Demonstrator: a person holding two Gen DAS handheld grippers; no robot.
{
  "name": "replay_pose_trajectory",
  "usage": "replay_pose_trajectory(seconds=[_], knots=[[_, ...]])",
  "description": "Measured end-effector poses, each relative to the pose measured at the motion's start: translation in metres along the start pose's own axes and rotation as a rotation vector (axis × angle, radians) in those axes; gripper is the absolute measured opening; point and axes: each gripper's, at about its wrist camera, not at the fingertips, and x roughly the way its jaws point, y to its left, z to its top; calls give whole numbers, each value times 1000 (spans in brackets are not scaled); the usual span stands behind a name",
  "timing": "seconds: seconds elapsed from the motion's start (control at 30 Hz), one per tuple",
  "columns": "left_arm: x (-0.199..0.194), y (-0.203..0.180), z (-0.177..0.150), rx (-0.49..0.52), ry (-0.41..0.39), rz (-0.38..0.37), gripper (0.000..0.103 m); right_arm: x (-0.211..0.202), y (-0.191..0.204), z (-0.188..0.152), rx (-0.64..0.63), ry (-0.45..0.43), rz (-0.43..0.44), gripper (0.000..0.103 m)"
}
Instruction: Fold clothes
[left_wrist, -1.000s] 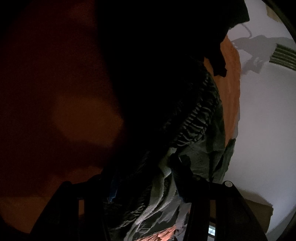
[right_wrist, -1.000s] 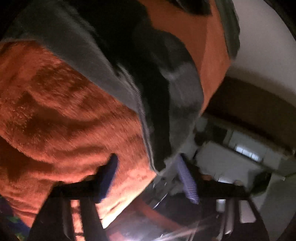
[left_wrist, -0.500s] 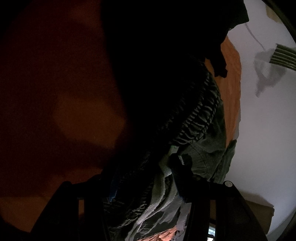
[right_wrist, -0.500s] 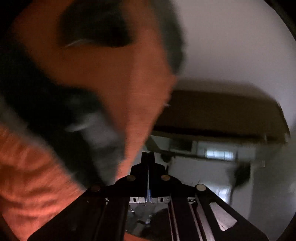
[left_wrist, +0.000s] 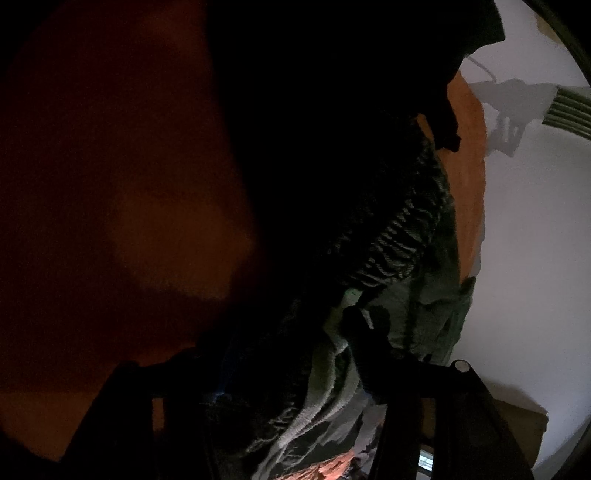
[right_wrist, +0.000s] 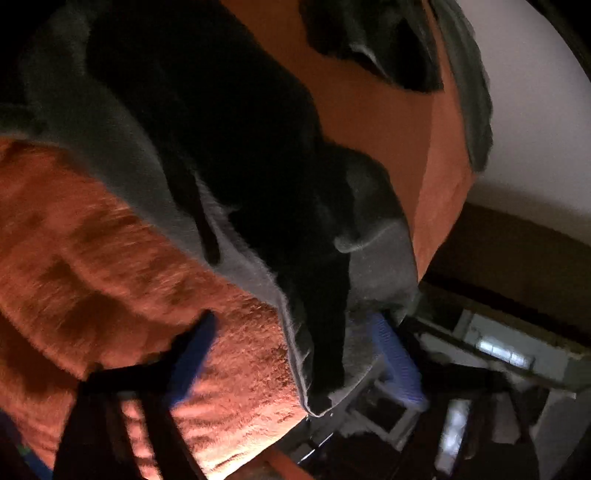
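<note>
Between the right gripper's (right_wrist: 295, 354) blue pads (right_wrist: 397, 363), whose jaws are opening, hangs a corner of the dark grey garment (right_wrist: 258, 206), not visibly pinched. The left gripper (left_wrist: 291, 369), jaws also opening, has the garment's ribbed, gathered edge (left_wrist: 391, 243) bunched between its dark fingers (left_wrist: 364, 343); whether it is gripped I cannot tell. If both let go, the cloth could slump and lose its fold line. Beneath lies an orange towel-like cover (right_wrist: 122, 280); beyond, a pale wall (left_wrist: 535, 240) and dim furniture (right_wrist: 517, 354).
</note>
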Motion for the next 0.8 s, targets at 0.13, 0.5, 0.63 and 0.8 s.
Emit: replay_pose_trajectory(seconds=[0.13,0.5,0.63,0.8], knots=[[2,-8,6,9,9,-7,59,-16,-38,13,106,-75,-245,3],[-3,-31,9,2,37,-32,61,-85,-136,66,267,-87,-660,102],[-8,-37,9,-25,54,-53,61,-81,-123,66,274,-38,-637,102],[-13,-50,9,-32,60,-58,61,-83,-121,64,253,-24,-631,102]])
